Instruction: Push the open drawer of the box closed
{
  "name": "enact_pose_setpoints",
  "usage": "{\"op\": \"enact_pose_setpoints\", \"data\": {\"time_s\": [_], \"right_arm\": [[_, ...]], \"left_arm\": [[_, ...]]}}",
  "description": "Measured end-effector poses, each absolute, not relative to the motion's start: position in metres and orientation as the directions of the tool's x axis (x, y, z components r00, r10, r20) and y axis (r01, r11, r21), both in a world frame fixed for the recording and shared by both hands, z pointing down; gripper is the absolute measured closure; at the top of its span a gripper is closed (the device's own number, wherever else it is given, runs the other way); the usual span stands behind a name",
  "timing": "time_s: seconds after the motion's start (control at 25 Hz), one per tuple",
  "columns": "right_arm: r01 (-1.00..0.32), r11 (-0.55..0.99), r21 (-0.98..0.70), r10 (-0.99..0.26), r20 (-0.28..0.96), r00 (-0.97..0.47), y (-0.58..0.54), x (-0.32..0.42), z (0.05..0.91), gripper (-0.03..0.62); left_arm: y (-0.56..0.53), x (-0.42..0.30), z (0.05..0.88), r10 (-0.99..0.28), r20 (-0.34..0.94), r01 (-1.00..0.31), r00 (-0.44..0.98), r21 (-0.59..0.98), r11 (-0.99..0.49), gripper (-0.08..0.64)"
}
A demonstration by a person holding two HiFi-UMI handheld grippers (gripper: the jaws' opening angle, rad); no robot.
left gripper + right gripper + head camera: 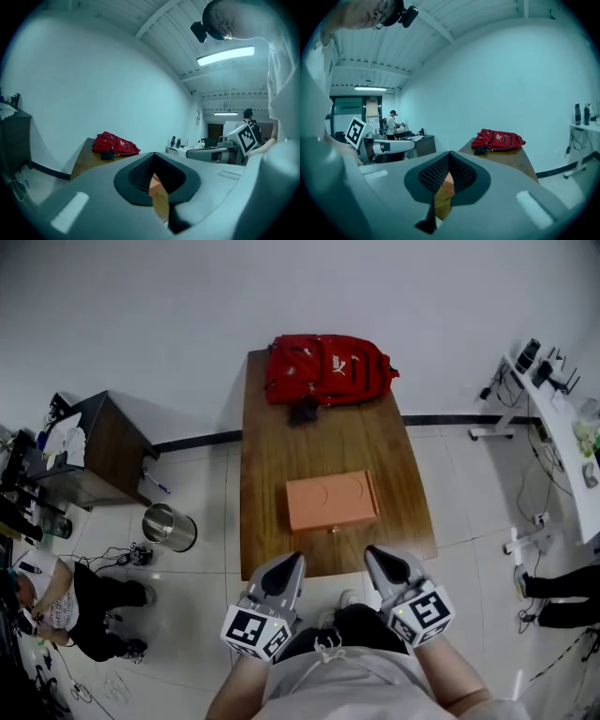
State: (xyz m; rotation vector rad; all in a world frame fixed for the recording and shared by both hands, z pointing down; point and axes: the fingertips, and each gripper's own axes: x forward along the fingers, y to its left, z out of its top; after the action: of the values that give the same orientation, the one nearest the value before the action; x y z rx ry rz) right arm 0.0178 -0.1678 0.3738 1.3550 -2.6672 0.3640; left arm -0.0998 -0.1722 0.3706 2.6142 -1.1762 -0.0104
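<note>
An orange box (331, 501) lies in the middle of the wooden table (272, 446), its front face with a small knob (331, 530) turned toward me; how far the drawer stands out I cannot tell. My left gripper (291, 562) and right gripper (375, 555) hang side by side just short of the table's near edge, both shut and holding nothing. In the left gripper view the box (155, 185) shows through the slit of the left gripper (154, 161). The right gripper (449, 158) frames the box (446, 183) the same way.
A red backpack (328, 368) lies at the table's far end by the wall. Left of the table stand a metal bin (169, 527) and a dark cabinet (103, 442); a person (84, 606) sits on the floor. A white desk (562, 427) lines the right.
</note>
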Motion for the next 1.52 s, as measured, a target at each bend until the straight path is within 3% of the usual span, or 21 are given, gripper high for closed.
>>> {"op": "enact_pose_setpoints", "data": {"time_s": [0.2,0.64,1.08,1.52], "right_arm": [[-0.806,0.583,-0.099,-0.791,0.155,-0.591,-0.142,0.005,0.352,0.589],[-0.807,0.582,-0.097,-0.795,0.142,-0.590,-0.070,0.019,0.355,0.589],[-0.793,0.598,-0.115,-0.775,0.167,-0.609,0.067,0.069,0.367,0.589],[-0.784,0.597,-0.169,-0.771,0.150,-0.619,0.144,0.071,0.370,0.589]], "left_arm": [[-0.154,-0.104,0.356,-0.749,0.053,-0.737,0.660,0.243,-0.631,0.554],[-0.095,-0.094,0.362,-0.777,0.045,-0.754,0.628,0.284,-0.593,0.554],[0.051,-0.042,0.361,-0.801,0.072,-0.783,0.594,0.281,-0.555,0.554],[0.148,-0.045,0.356,-0.831,0.078,-0.819,0.551,0.242,-0.520,0.554]]}}
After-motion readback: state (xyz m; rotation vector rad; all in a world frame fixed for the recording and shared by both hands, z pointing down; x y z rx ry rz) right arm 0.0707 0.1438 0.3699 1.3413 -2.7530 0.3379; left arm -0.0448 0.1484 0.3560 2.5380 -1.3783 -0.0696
